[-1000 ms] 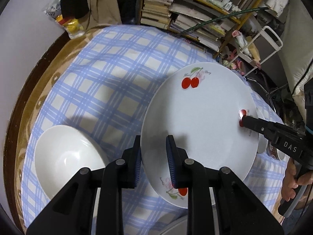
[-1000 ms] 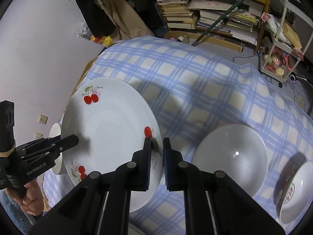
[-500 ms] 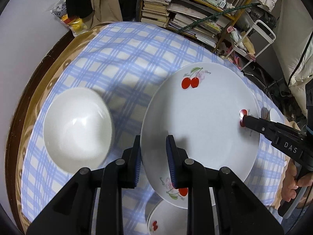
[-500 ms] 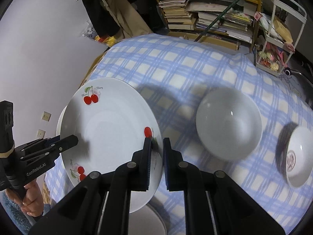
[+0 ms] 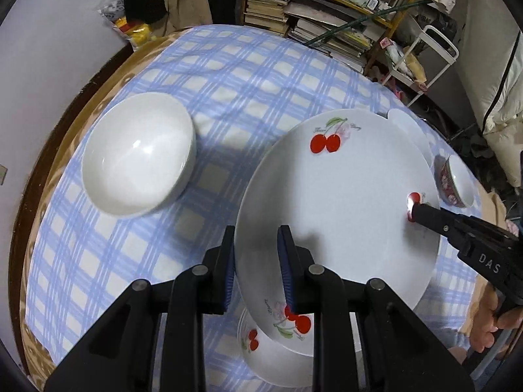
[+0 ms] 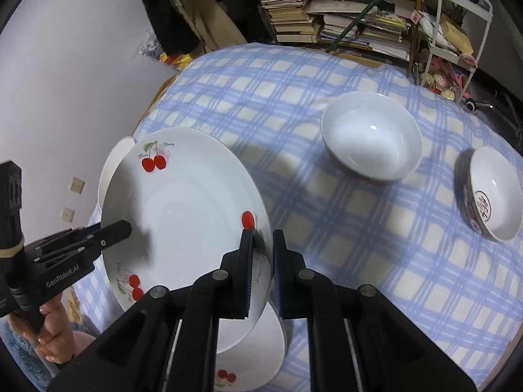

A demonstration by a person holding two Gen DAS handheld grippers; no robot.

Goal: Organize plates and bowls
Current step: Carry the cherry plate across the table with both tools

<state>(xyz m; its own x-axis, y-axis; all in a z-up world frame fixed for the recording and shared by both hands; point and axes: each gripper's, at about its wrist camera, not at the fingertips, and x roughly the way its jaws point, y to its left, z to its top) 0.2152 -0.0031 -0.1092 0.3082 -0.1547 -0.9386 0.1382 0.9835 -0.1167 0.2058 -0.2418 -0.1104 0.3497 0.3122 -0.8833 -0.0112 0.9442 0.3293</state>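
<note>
Both grippers have carried the cherry plate [image 5: 340,202] sideways across the checked tablecloth [image 5: 228,75] since a second ago, so the white bowl [image 5: 137,153], then low beside the left gripper [image 5: 256,268], now sits further up and ahead-left of it. A second cherry plate [image 5: 274,352] has come into view directly beneath the held one.

Left gripper's blue pads [image 5: 286,271] are clamped on the plate's near rim, one above and one below. Across the plate, the right gripper [image 6: 261,268] is likewise closed on the opposite rim, beside a red cherry print. The plate hangs tilted between them, clear of the cloth.

From the right gripper, the white bowl lies ahead and to the right, and a patterned bowl [image 6: 490,196] rests further right, tipped on its side. A hand [image 6: 52,330] grips the left tool's handle.
</note>
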